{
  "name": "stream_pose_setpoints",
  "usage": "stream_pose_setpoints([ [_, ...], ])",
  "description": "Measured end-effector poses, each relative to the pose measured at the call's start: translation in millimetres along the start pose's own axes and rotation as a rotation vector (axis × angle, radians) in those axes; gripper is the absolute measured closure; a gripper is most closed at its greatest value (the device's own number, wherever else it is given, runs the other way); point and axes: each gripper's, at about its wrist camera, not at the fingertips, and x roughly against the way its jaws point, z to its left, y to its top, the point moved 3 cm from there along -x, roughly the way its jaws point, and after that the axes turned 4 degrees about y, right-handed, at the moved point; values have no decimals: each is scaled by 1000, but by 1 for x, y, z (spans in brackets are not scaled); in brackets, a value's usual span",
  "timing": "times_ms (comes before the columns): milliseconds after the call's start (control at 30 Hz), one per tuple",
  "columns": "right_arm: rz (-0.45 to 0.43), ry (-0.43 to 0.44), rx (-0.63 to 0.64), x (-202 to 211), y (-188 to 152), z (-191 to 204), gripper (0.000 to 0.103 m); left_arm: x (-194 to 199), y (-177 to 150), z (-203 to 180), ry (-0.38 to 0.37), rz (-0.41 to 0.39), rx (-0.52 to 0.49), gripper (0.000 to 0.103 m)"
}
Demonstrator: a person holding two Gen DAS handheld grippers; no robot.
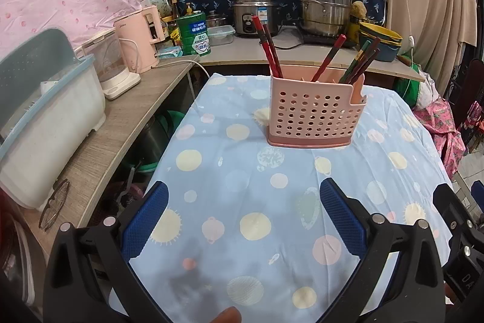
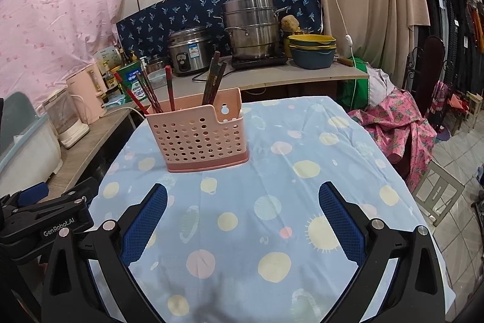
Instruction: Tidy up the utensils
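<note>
Utensil holder loaded; both tools idle and empty.

The counter draped in a pale blue cloth printed with planets and dots [image 1: 236,232] carries one item: a pink perforated plastic utensil holder [image 1: 314,117], standing upright toward the far side. The red and dark lacquered chopsticks [image 1: 272,50] stand in it in separate bunches, long axes near vertical and leaning outward; no utensil lies loose on the cloth. The left hand-held gripper [image 1: 242,220] is released, blue pads spread wide, nothing between them; the holder lies straight ahead and slightly right, well apart. The right hand-held gripper [image 2: 242,220] is likewise released and empty; the holder lies ahead and to its left. Neither tool is clearly nearer. Judgement: sorting appears largely complete. Any further pick calls for a top-down approach along the stick axis.
</note>
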Motion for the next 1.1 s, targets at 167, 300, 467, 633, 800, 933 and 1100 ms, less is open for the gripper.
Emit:
stream_pose_setpoints([
  [167,6,3,-7,-1,-2,-2,6,-1,0,0,1,1,-1,7],
  [300,5,5,-2,-1,-3,0,6,-2,-1,1,5,2,0,7],
  [467,8,9,1,0,-5,2,6,-3,-3,3,9,2,1,7],
  [633,12,7,0,-1,-6,2,6,-2,-5,4,8,1,-1,7],
  [800,13,7,0,-1,-6,2,6,-1,-8,2,2,3,-11,7],
  [933,14,8,3,-1,-6,2,6,0,-8,-2,-4,1,-26,7],
  [1100,21,8,4,-5,-9,2,6,-2,-8,-6,-19,6,-36,7],
])
